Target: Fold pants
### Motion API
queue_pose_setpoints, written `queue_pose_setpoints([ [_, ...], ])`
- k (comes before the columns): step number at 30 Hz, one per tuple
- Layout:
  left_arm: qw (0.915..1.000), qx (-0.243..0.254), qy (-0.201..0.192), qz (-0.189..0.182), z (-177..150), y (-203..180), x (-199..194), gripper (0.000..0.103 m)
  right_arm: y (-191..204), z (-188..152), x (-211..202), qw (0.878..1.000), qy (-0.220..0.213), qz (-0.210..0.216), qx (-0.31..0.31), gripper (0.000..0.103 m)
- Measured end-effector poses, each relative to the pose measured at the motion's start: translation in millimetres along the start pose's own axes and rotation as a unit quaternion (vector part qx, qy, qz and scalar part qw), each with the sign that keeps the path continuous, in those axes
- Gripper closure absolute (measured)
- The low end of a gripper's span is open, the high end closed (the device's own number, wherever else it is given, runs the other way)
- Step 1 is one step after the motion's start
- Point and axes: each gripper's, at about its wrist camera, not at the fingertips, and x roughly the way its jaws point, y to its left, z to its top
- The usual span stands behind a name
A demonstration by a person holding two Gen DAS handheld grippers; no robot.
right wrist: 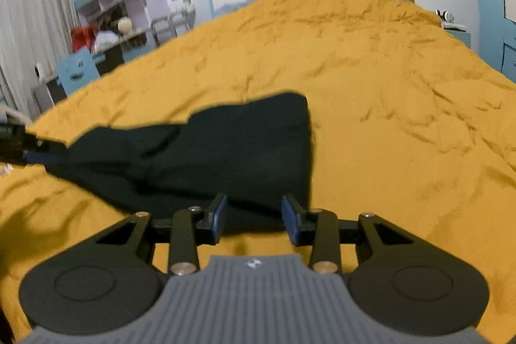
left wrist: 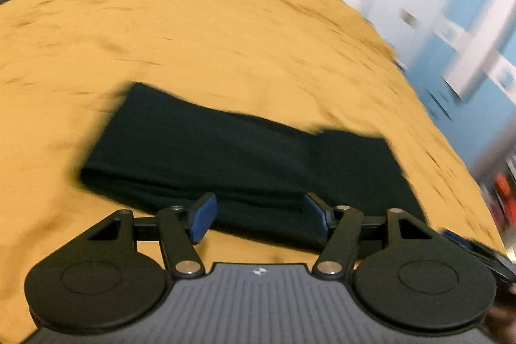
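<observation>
The pants [left wrist: 245, 160] are lying on the yellow bed [left wrist: 225, 31] as a dark, partly folded strip, and both grippers are hovering at the strip's near edge. Seen from the left gripper [left wrist: 261, 216], the fingers [left wrist: 203, 216] are standing spread wide with the pants' near hem showing between them, grasping nothing. Seen from the right gripper [right wrist: 254, 219], the pants [right wrist: 206, 150] are widening toward their far-right corner, and those fingers [right wrist: 218, 219] are likewise parted and empty, just short of the hem.

The step in hand looks like taking the near edge for the next fold. To do it well, each gripper should be sliding its lower finger under every layer of the pants, not only the top one, and pinching well apart along the hem so the cloth lifts as a straight line. Both should then be rising together and carrying the edge over toward the pants' far side, keeping it level so no diagonal crease forms. The left view is blurred, so settling that hand first would be wise
</observation>
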Motion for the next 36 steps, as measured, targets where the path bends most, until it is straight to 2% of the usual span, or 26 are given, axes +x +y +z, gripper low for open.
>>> queue_pose_setpoints([
  [2, 0.9984, -0.054, -0.009, 0.012, 7, 41, -5, 0.030, 10, 10, 2, 1.000, -0.010, 0.006, 0.001, 0.069],
  [5, 0.9887, -0.147, -0.026, 0.004, 6, 92, -12, 0.030, 29, 27, 16, 1.000, -0.012, 0.012, 0.000, 0.069],
  [8, 0.9784, -0.203, -0.038, 0.000, 0, 117, -9, 0.030, 57, 40, 39, 1.000, -0.014, 0.019, -0.008, 0.069],
  [11, 0.9716, -0.233, -0.036, -0.013, -4, 131, 2, 0.030, 84, 46, 69, 1.000, -0.003, 0.028, -0.011, 0.069],
  [14, 0.9678, -0.246, -0.047, -0.020, -10, 136, 10, 0.030, 114, 48, 99, 0.999, 0.009, 0.034, -0.030, 0.069],
  [16, 0.9687, -0.242, -0.052, -0.025, -10, 134, 15, 0.028, 132, 44, 114, 0.998, 0.011, 0.026, -0.056, 0.069],
  [20, 0.9688, -0.239, -0.056, -0.031, -10, 136, 32, 0.020, 142, 10, 148, 0.993, 0.054, 0.016, -0.101, 0.062],
  [23, 0.9654, -0.253, -0.058, -0.029, -11, 139, 38, 0.019, 142, -6, 146, 0.993, 0.021, 0.017, -0.112, 0.062],
  [28, 0.9588, -0.271, -0.078, -0.036, -11, 138, 42, 0.018, 137, -1, 149, 0.994, 0.025, 0.022, -0.101, 0.062],
  [30, 0.9543, -0.280, -0.094, -0.043, -13, 138, 42, 0.023, 137, -1, 149, 0.994, 0.024, 0.022, -0.102, 0.062],
  [32, 0.9493, -0.292, -0.102, -0.056, -15, 140, 41, 0.037, 136, -3, 150, 0.994, 0.023, 0.020, -0.103, 0.062],
  [33, 0.9485, -0.295, -0.100, -0.058, -14, 140, 43, 0.040, 136, -3, 150, 0.994, 0.022, 0.020, -0.103, 0.062],
  [35, 0.9499, -0.294, -0.091, -0.056, -13, 140, 45, 0.058, 137, -4, 150, 0.994, 0.022, 0.021, -0.101, 0.062],
  [36, 0.9511, -0.292, -0.088, -0.050, -13, 140, 46, 0.063, 136, -4, 151, 0.994, 0.022, 0.021, -0.101, 0.062],
])
